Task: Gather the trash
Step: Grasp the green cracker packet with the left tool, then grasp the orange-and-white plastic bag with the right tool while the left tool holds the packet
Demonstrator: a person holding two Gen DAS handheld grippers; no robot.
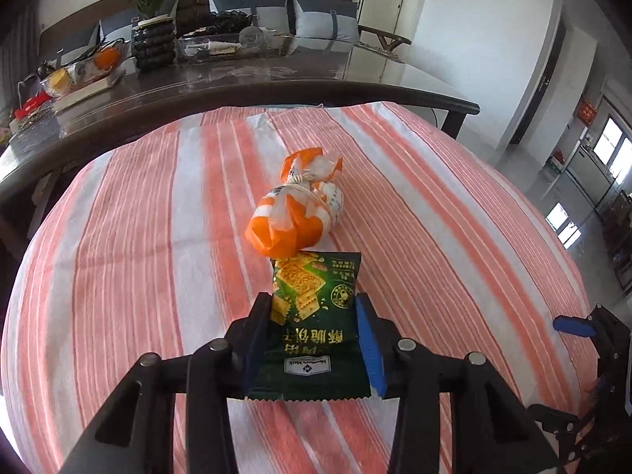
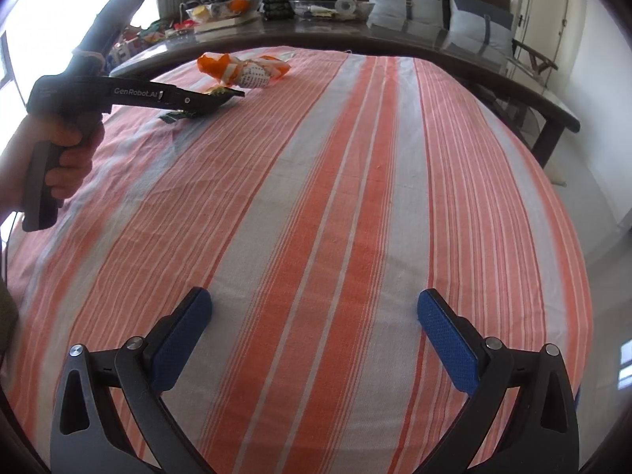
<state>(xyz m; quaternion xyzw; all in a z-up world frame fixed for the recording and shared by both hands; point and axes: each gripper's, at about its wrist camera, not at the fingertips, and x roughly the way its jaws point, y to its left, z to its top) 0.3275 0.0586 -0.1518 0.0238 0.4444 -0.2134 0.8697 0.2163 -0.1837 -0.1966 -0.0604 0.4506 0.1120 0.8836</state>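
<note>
left gripper [image 1: 314,312]: pinching dark green foil cracker packet [image 1: 316,316], lower centre of frame | crumpled orange-and-white plastic wrapper [image 1: 298,207]: just beyond packet on orange-and-white striped cloth [image 1: 138,237] | right gripper [image 2: 314,316]: fingers spread wide, holding nothing, above the cloth

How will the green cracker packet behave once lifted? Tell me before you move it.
The green cracker packet is thin film lying flat between the left gripper fingers, so it probably weighs little and may sag at the free ends. Its glossy surface could slip in the grip. It seems unlikely to roll on the striped cloth.
</note>
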